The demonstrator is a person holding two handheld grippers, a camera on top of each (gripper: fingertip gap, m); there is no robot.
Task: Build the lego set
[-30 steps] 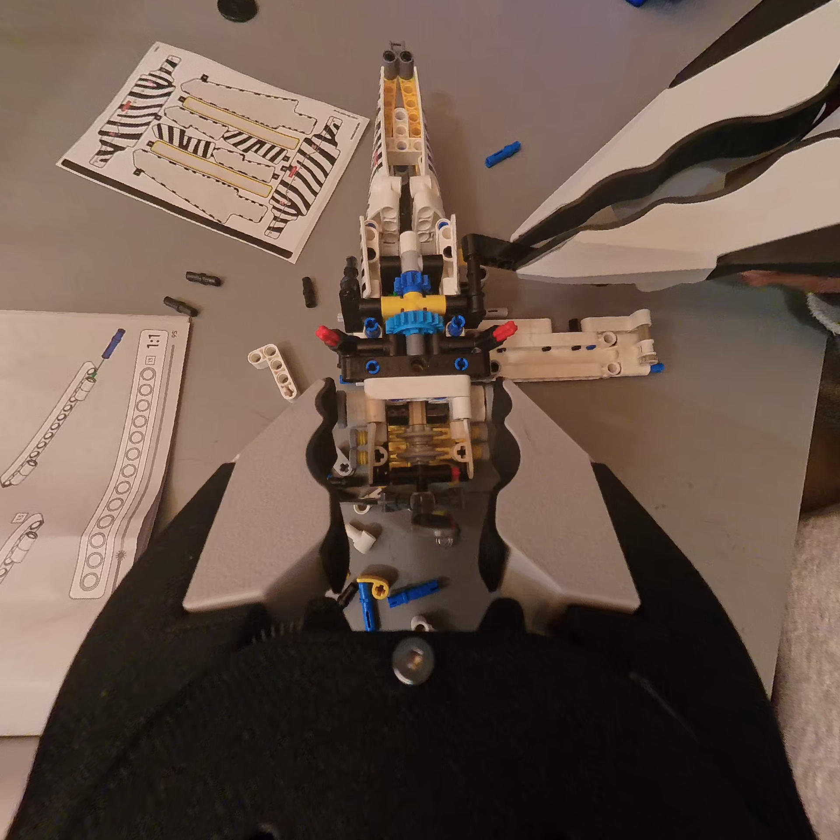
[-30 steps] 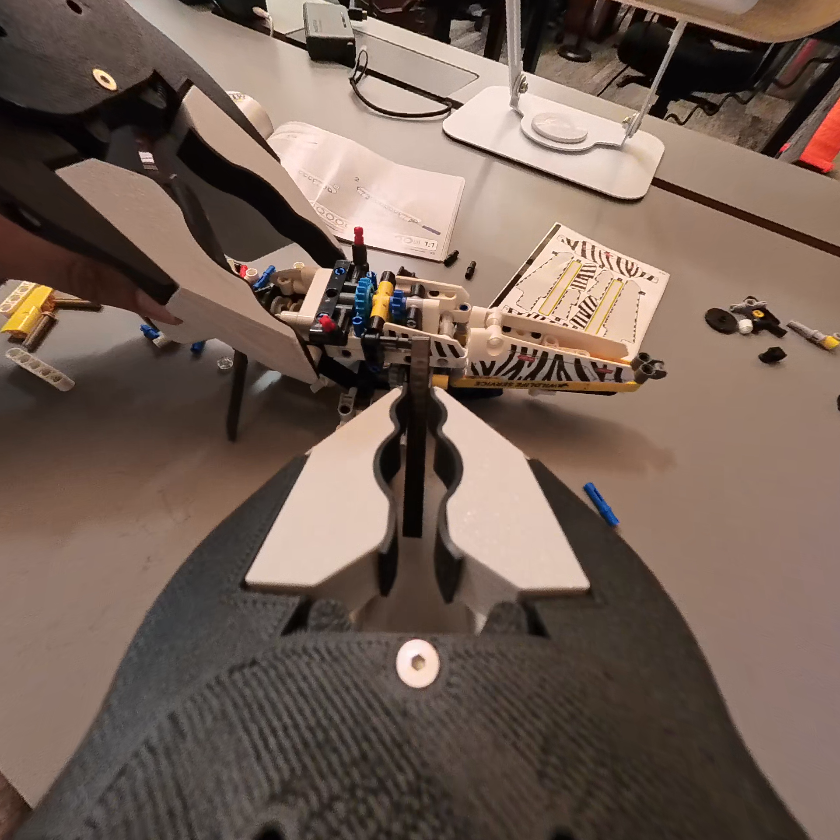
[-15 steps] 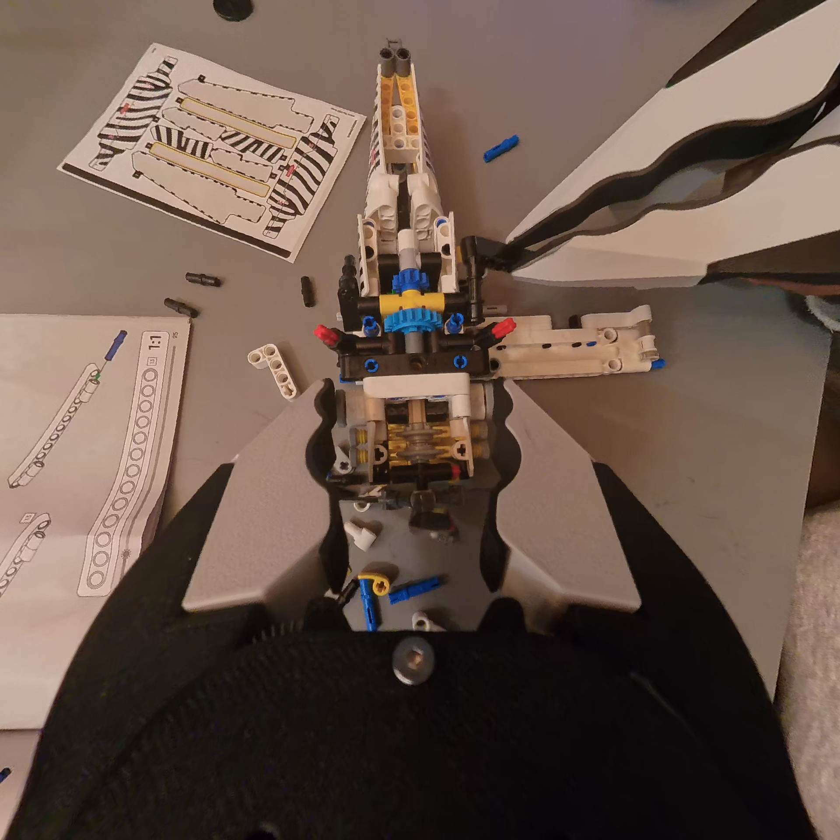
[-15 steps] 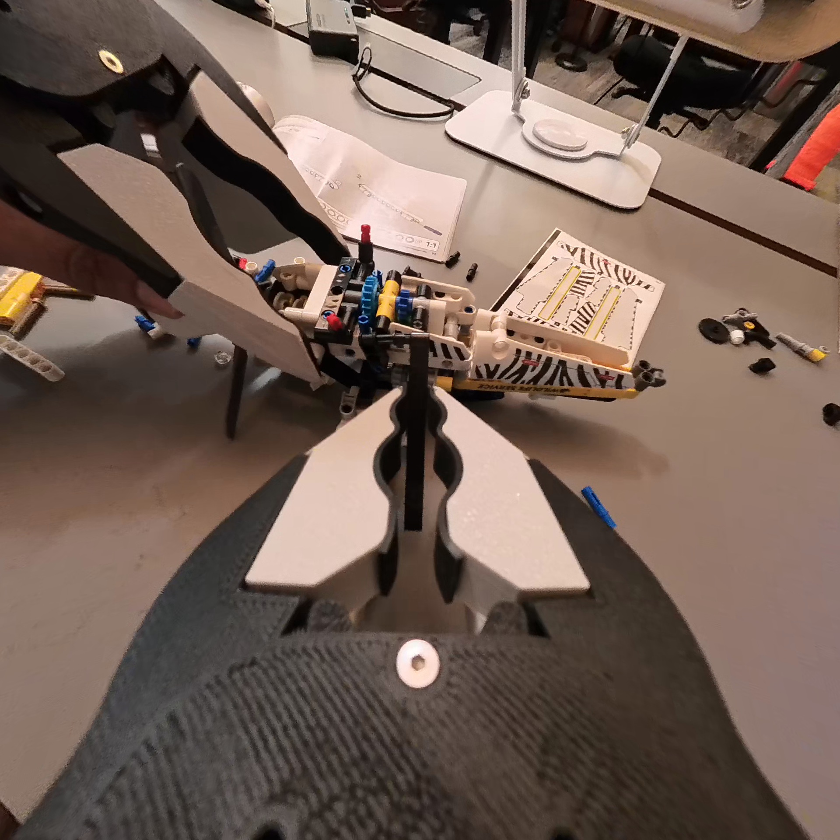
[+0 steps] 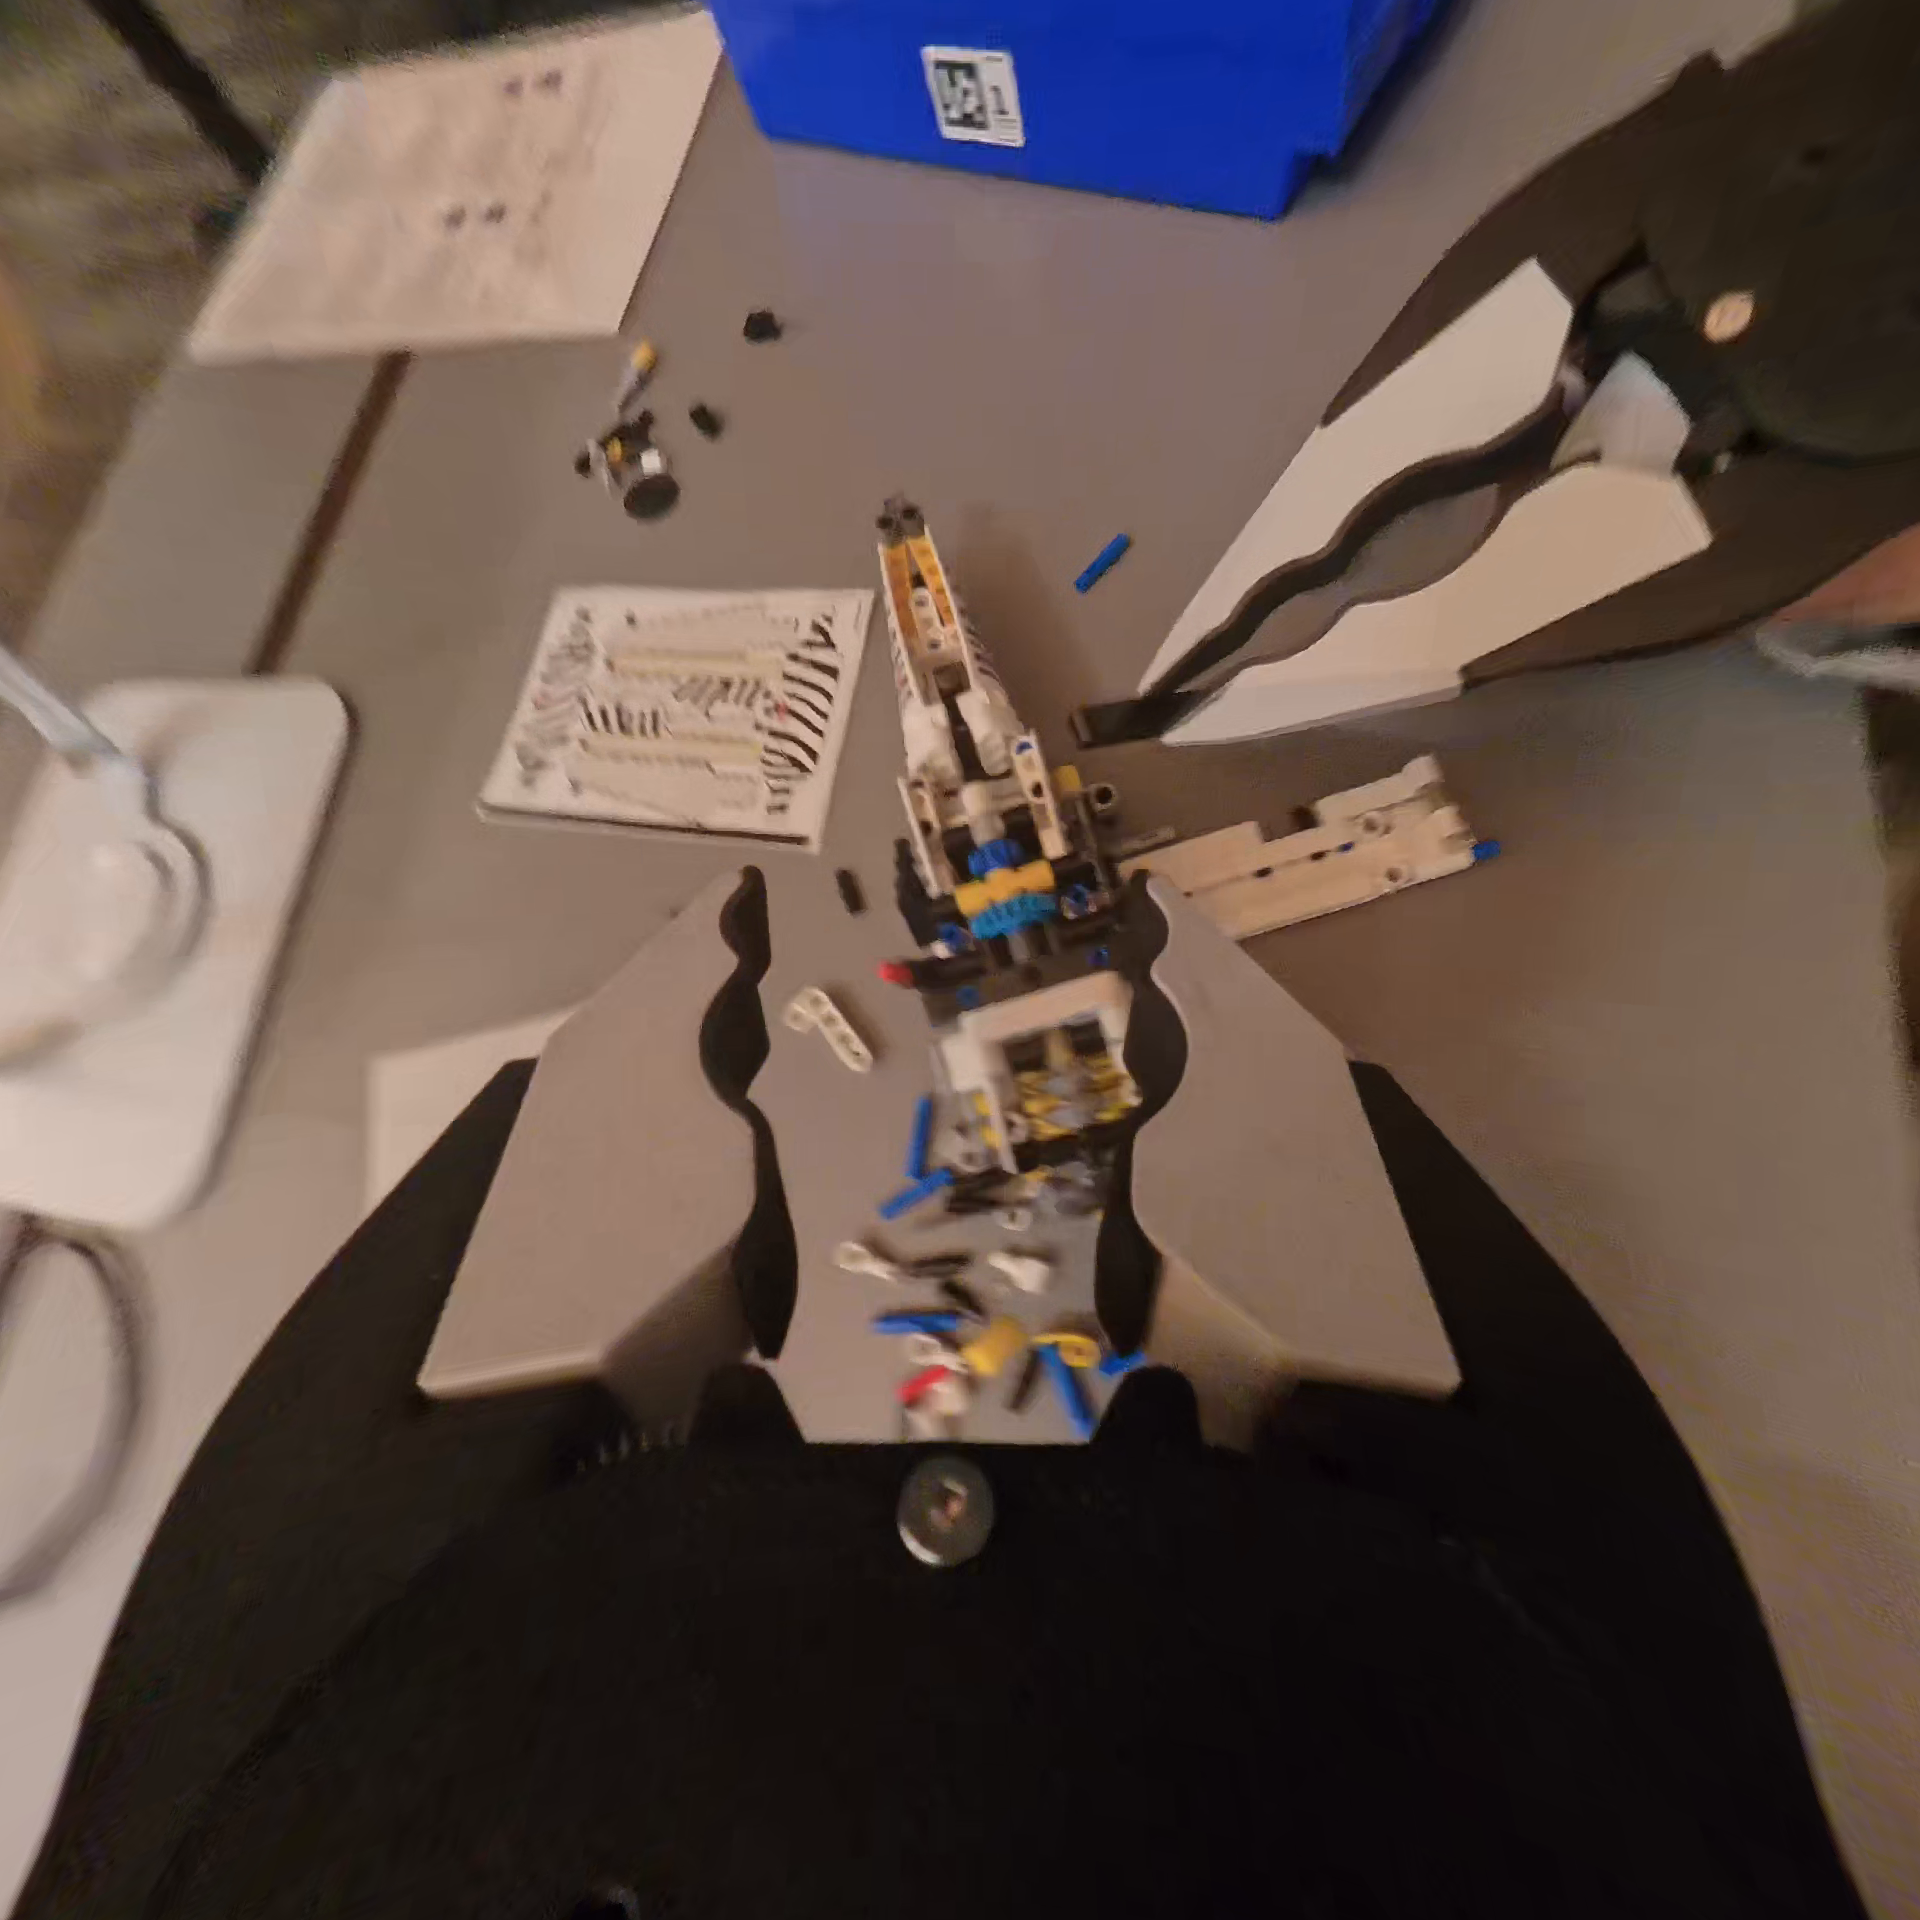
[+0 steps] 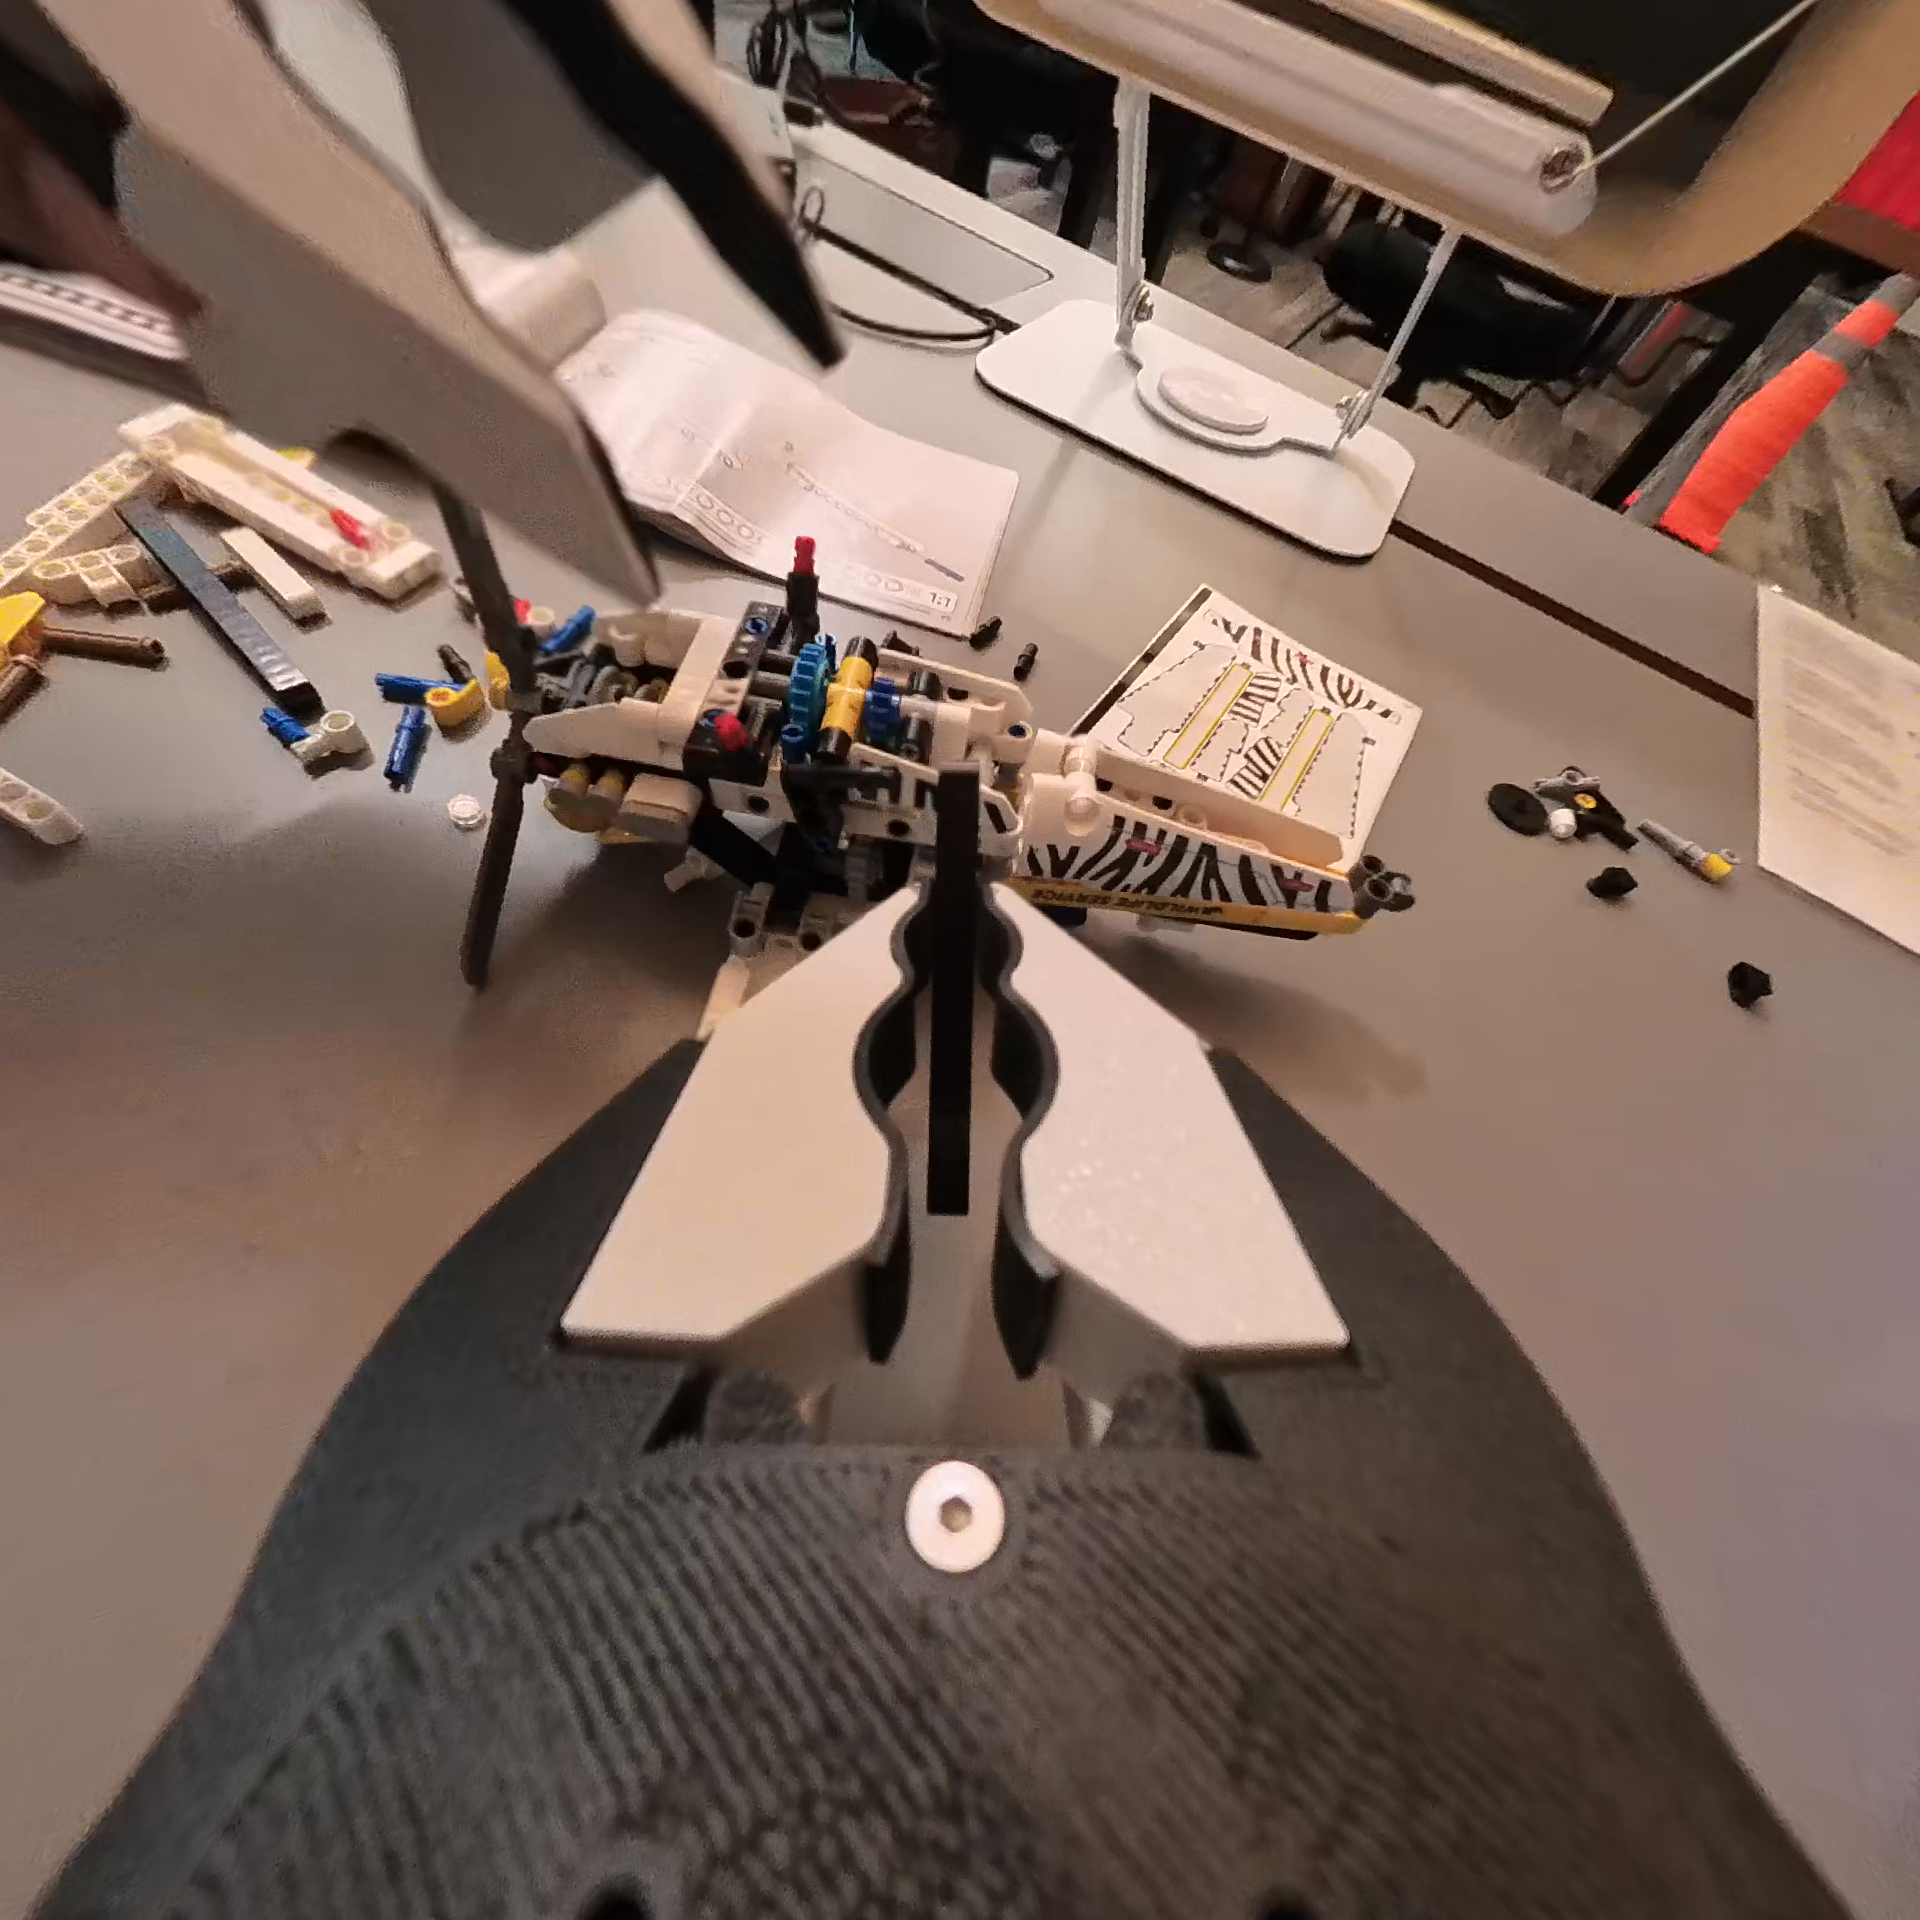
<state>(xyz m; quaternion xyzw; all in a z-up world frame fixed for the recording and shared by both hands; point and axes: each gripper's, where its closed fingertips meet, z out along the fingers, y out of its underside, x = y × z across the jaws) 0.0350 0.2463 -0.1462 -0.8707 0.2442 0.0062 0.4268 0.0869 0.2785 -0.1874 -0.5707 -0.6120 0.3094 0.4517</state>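
The white, zebra-striped lego model (image 5: 977, 810) lies on the grey table, with blue gears on top and a black propeller blade (image 6: 499, 748) at its front. My left gripper (image 5: 945, 894) is open and empty above the model's front end. It also shows at the upper left of the right wrist view (image 6: 416, 260), raised clear of the model (image 6: 883, 769). My right gripper (image 6: 954, 894) is shut on a thin black lego strip (image 6: 951, 987), whose tip is at the model's side. The right gripper also shows in the left wrist view (image 5: 1403, 623).
A zebra sticker sheet (image 5: 686, 717) lies left of the model and an instruction booklet (image 6: 790, 488) behind it. Loose small parts (image 5: 966, 1320) lie under my left gripper. A white beam assembly (image 5: 1320, 852), a lamp base (image 6: 1205, 416) and a blue bin (image 5: 1039, 94) stand around. About 8 cm separates my left fingertips from my right.
My left gripper has let go of the model's front end, opened wide and risen up and back. The right gripper still holds the black strip by the model's side.
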